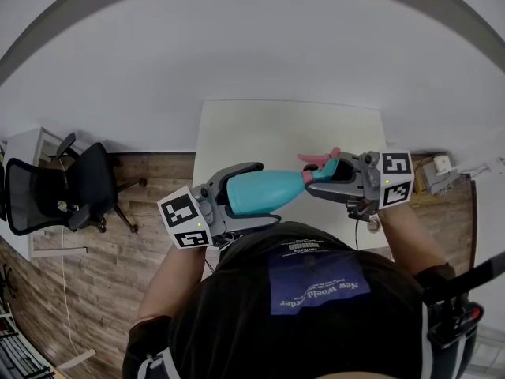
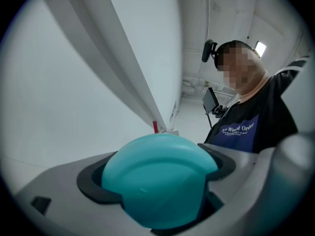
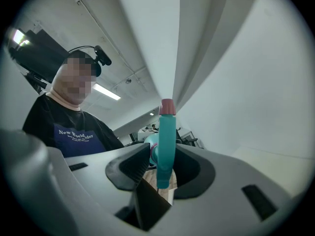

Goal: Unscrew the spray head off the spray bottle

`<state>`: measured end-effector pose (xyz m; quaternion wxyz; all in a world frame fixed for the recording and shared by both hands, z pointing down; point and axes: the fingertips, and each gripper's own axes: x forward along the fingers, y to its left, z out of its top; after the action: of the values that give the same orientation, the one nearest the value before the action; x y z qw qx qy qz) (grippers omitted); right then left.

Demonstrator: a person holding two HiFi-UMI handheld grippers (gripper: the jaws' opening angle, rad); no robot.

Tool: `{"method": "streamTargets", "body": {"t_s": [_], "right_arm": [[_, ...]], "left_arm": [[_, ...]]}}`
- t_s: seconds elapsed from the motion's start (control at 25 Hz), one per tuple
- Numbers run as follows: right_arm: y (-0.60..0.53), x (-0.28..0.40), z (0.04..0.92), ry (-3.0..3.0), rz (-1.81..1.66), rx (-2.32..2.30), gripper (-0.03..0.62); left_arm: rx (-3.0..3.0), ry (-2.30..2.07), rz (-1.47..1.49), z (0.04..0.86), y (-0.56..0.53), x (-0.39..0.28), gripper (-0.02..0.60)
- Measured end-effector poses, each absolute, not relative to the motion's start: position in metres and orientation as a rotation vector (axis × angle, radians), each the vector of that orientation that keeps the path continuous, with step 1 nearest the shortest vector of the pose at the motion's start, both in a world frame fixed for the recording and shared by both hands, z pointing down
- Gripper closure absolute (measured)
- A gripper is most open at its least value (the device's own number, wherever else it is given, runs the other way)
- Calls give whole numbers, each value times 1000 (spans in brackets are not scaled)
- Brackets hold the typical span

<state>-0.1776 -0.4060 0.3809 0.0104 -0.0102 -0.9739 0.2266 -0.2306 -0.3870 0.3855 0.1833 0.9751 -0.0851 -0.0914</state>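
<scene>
**Clerk:** Item one, nearest you?

**Me:** My left hand-held gripper point(image 1: 268, 193), jaws clamped on the rounded teal body of the spray bottle point(image 2: 160, 181). The bottle lies level in the air, across my chest.

**Clerk:** Item two?

**Me:** My right hand-held gripper point(image 3: 165, 168), jaws closed on the spray head point(image 1: 323, 166), which has a teal shell and a pink trigger. I judge that it is still screwed on.

**Clerk:** Handling note?

**Me:** The left acts as a vice only, gripping firmly because the body looks smooth and could spin. The right turns about the bottle's long axis, in line with the neck and never prying sideways. My grip seems to sit on the head's shell, so the collar may lag behind. I should go in short turns and re-grip, with no pressure on the trigger.

**Clerk:** Item three, beyond?

**Me:** The white desk point(image 1: 260, 133), below the bottle. I should work over it, in case the head drops free.
</scene>
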Motion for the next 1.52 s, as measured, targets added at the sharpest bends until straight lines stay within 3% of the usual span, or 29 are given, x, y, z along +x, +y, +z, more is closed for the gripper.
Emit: {"method": "streamTargets", "body": {"t_s": [1.52], "right_arm": [[-379,-184,366,-2944,86,-151,471]], "left_arm": [[2511,-68,-297,385,-380,-231,94]]}}
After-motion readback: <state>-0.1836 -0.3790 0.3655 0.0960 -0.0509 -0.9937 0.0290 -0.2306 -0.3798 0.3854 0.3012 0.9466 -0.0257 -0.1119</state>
